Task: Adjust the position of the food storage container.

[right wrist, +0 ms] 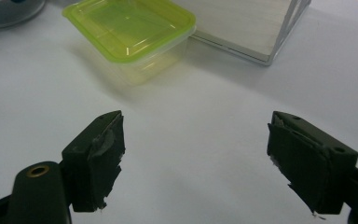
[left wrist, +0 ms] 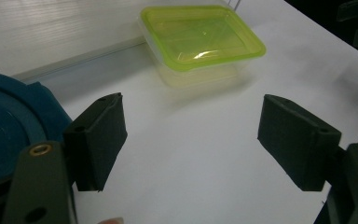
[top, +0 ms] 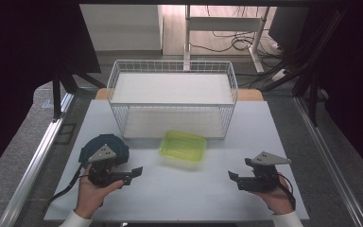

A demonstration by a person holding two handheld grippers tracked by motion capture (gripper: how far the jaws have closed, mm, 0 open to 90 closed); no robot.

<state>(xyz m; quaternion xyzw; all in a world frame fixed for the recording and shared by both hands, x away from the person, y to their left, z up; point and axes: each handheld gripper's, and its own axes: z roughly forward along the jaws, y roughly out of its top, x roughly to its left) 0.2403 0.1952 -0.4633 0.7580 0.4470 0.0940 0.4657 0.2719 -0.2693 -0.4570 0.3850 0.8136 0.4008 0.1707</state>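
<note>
The left gripper (top: 131,173) rests at the table's (top: 194,198) left, jaws wide apart and empty. The green-lidded container (top: 183,147) sits between and ahead of both grippers, before the wire basket (top: 172,101). The right gripper (top: 235,178) likewise gapes, empty.

Even overhead light, soft shadows, dark surroundings, slightly blurred close-ups.

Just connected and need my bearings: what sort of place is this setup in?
Probably a lab or test workspace rather than a home: a white table framed by metal rails, dark curtains at both sides, and loose cables on the floor near a desk frame behind.
</note>
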